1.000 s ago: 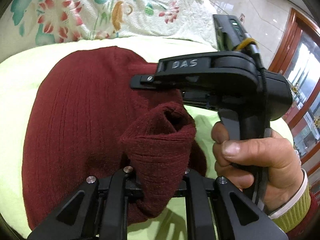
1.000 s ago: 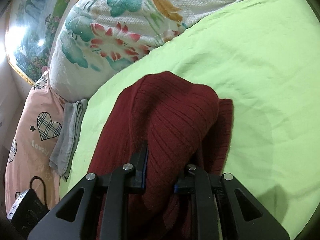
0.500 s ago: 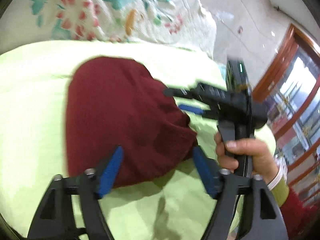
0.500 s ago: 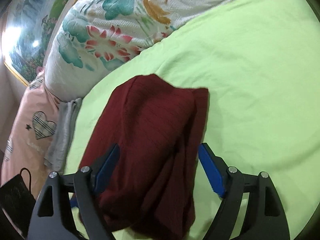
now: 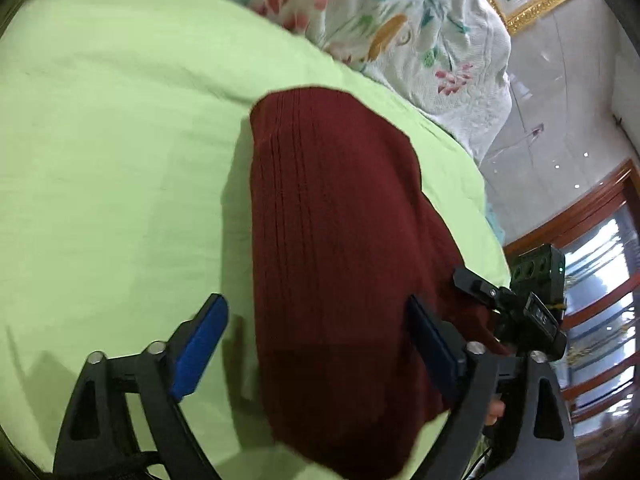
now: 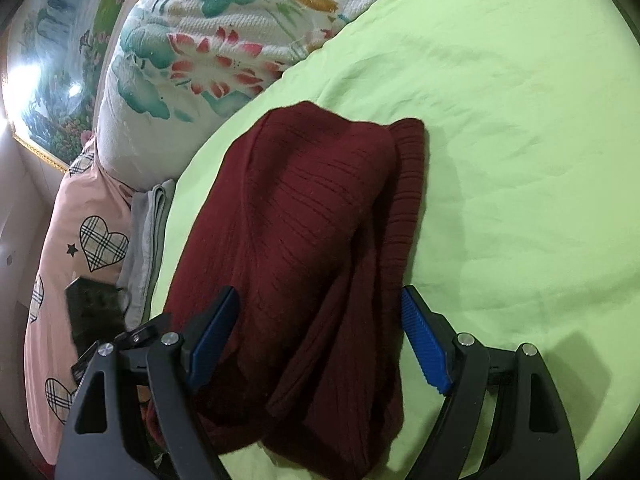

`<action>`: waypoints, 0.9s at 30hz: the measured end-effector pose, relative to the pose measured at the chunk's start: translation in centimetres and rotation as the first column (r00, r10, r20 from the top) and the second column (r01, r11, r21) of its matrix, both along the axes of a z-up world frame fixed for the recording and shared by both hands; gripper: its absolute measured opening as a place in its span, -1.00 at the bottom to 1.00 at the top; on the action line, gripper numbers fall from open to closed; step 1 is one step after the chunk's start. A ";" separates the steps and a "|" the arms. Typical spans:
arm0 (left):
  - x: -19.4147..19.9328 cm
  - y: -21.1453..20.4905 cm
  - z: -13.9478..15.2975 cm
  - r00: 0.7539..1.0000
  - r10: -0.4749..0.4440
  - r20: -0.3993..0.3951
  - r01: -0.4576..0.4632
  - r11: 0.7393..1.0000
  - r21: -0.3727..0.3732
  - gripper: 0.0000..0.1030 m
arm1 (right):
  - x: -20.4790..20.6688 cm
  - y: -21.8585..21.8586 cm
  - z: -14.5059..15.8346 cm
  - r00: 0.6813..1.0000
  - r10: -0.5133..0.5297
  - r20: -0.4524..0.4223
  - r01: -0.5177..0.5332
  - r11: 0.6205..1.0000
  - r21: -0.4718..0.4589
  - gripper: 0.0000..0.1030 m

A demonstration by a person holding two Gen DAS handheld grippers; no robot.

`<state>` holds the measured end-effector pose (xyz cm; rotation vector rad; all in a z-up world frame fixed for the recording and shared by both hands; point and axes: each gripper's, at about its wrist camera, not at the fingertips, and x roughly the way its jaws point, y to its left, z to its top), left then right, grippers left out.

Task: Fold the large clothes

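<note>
A dark red ribbed sweater (image 5: 332,240) lies folded in a bundle on the light green bedsheet (image 5: 112,160). My left gripper (image 5: 316,332) hovers over its near end, jaws still opening wide, blue pads clear of the knit. The right gripper's black body (image 5: 532,308) shows at the right edge of the left wrist view. In the right wrist view the sweater (image 6: 304,248) lies rumpled with a ribbed hem at its right side. My right gripper (image 6: 320,336) is open above it, pads on either side and not pressing the cloth.
A white quilt with a flower print (image 6: 224,44) is heaped at the head of the bed. A pink pillow with plaid hearts (image 6: 80,248) and a folded grey cloth (image 6: 148,232) lie to the left. Tiled floor (image 5: 560,120) and wooden doors (image 5: 592,240) lie beyond the bed's edge.
Both grippers let go of the sweater and opened wide. The sweater dropped onto the sheet. My left gripper swung left and rolled, so the right gripper now sits at the frame's right edge.
</note>
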<state>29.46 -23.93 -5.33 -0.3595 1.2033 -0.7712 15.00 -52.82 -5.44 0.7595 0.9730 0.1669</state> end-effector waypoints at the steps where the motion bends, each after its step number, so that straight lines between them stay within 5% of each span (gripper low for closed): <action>1: 0.6 -0.5 -0.6 1.000 -0.012 -0.010 0.012 1.000 -0.005 0.87 | 0.2 0.1 -0.1 1.000 0.005 -0.002 -0.005 1.000 0.001 0.59; 5: 0.9 -3.2 -1.9 0.997 -0.059 -0.045 0.059 0.998 -0.019 0.76 | 1.0 0.1 -0.6 1.000 0.015 -0.004 -0.015 1.000 0.006 0.59; 9: 0.4 -6.3 -1.5 0.994 -0.107 0.009 0.106 0.992 0.072 0.53 | 1.5 0.2 -0.9 1.000 0.022 0.001 -0.022 1.000 0.006 0.59; 10: -0.4 -6.2 -1.1 0.993 -0.111 0.028 0.108 0.990 0.087 0.43 | 1.6 0.2 -0.9 1.000 0.023 0.001 -0.023 1.000 0.004 0.48; 11: -0.7 -6.4 -0.8 0.992 -0.116 0.054 0.111 0.989 0.102 0.38 | 1.7 0.2 -1.0 1.000 0.017 -0.011 -0.017 1.000 -0.003 0.04; 12: -0.9 -6.4 -0.5 0.990 -0.116 0.074 0.108 0.988 0.109 0.27 | 1.7 -0.1 -1.4 1.000 0.006 -0.028 -0.006 1.000 0.021 -0.15; 15: -1.9 -6.0 0.7 0.986 -0.110 0.128 0.095 0.988 0.117 0.09 | 1.1 -0.4 -1.2 1.000 -0.016 -0.011 0.017 0.997 0.079 -0.31; 20: -4.5 -3.3 3.1 0.976 -0.097 0.196 0.073 0.989 0.126 0.00 | 0.6 2.9 1.5 0.998 0.033 0.050 -0.035 0.998 0.056 -0.38; 27: -8.5 7.5 6.3 0.973 0.003 0.232 -0.039 0.988 0.150 -0.01 | 1.0 11.7 2.1 0.972 0.211 0.108 -0.222 0.969 0.105 -0.39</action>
